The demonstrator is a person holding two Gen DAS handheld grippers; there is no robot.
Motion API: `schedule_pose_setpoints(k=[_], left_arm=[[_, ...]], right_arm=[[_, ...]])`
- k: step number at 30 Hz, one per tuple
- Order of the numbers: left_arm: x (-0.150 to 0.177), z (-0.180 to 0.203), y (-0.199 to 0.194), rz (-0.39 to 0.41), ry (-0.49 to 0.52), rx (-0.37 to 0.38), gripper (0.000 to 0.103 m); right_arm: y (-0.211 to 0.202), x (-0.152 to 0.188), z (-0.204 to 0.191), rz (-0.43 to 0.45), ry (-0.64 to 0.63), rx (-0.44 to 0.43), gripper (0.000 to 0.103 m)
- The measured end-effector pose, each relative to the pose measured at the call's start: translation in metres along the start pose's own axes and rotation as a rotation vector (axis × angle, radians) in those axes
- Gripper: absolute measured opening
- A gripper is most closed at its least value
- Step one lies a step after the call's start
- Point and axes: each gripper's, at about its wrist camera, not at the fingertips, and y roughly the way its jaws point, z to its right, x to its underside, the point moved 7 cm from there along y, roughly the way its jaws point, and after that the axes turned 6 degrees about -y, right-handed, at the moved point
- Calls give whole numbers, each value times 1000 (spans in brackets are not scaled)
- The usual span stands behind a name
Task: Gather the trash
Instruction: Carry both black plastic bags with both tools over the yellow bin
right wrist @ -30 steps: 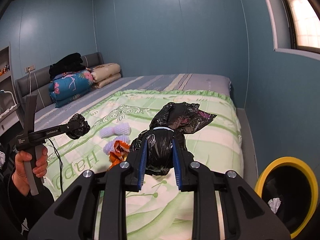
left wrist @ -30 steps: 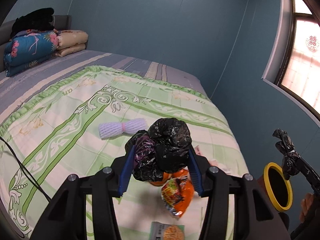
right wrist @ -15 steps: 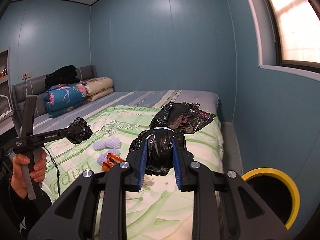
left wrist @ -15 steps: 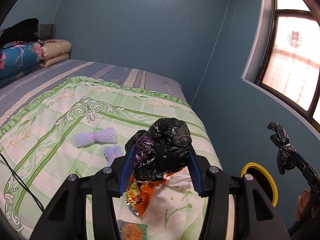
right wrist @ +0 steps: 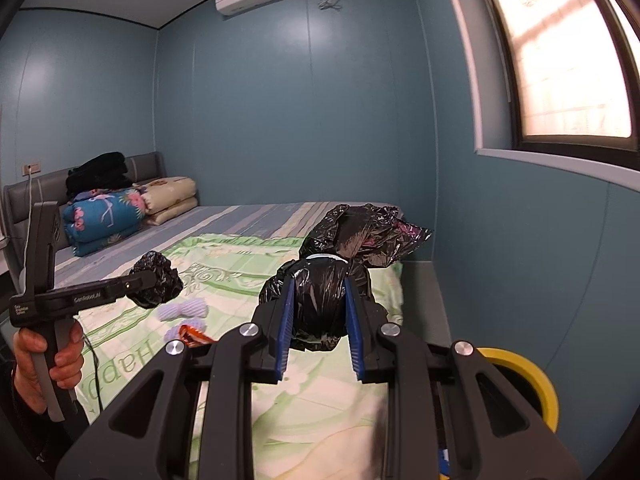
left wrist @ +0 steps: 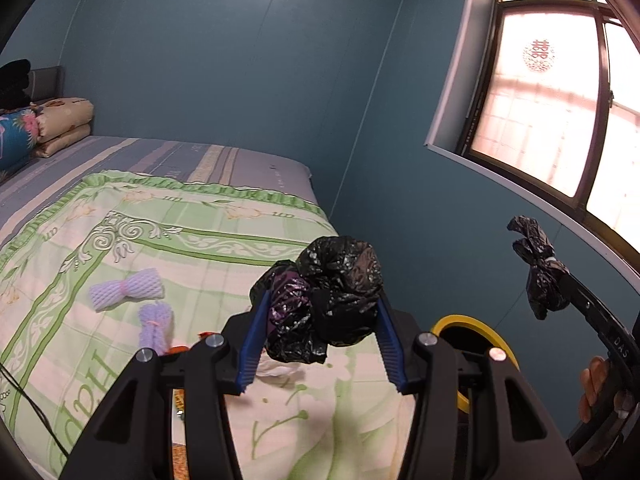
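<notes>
The left claw point(left wrist: 320, 330) is clamped on a crumpled black bag point(left wrist: 326, 300), its blue pads point(left wrist: 253, 340) pressed into the plastic on both sides. The right claw point(right wrist: 318, 326) grips a second bag point(right wrist: 320, 304) the same way, the loose neck of that one flaring up and to the right above the pads. Both bundles hang in the air above the bed point(left wrist: 120, 248), touching nothing else.

Over the last second both claws have swung away from the middle of the quilt and toward the foot of the bed: the wall and window now fill more of each view, and the yellow bin point(right wrist: 532, 376) sits just beyond the right claw, low at its right. In the left view the bin's rim point(left wrist: 460, 322) peeks out behind the claw's own frame. So the carry looks nearly done, and I'd judge the drop comes next, right bag first since it is closer.

Still on the quilt: two purple foam nets point(left wrist: 126, 288), an orange wrapper point(right wrist: 192, 334) beside them, and what may be a white tissue point(left wrist: 280, 368) under the left claw, though it is half hidden. Those remain to be gathered after the bags go in.

A soft bag may cling to the pads on release, so each claw should be over the bin's mouth before opening.
</notes>
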Motion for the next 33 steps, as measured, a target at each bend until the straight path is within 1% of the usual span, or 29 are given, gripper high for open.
schedule_pose_setpoints(k=[7,12,24,27,33], left_arm=[[5,40,18,-27,36,53,47],[9,75,32,-45,73,99,47],[25,154,67,-98,142,201,47],[30,173,73,-107,155,228,47],[46,204,97,-154,183,266,47]], right_arm=[[-15,-5,27,22,14,55,23],[-23,-4,51,29,29,91,23],[-35,12,108,17,73,187,23],[-36,17,117,12,84,204,23],[-35,29,141,-7,111,241,23]])
